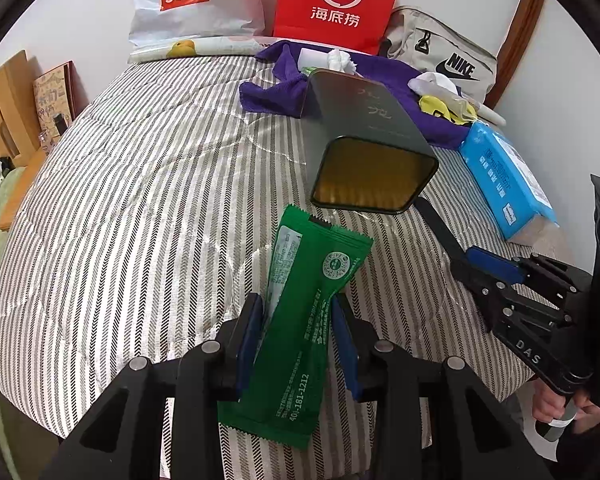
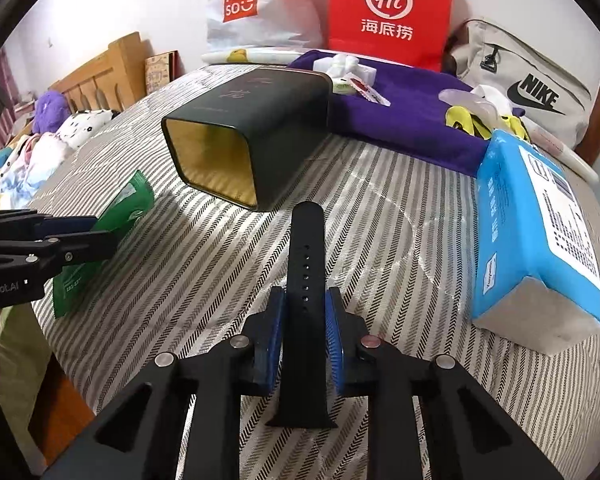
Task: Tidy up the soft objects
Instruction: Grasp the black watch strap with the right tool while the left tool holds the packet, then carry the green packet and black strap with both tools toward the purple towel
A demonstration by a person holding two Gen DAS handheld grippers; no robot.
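Observation:
My left gripper is shut on a green snack packet, held above the striped bed in front of a dark green tin that lies on its side, its gold-lined mouth facing me. My right gripper is shut on a black watch strap, pointing at the same tin. In the right wrist view the left gripper with the green packet is at the left. In the left wrist view the right gripper and the strap are at the right.
A blue tissue pack lies right of the tin. Behind are a purple cloth with small items, yellow gloves, a Nike bag, a red paper bag and a white Miniso bag. The bed's front edge is near.

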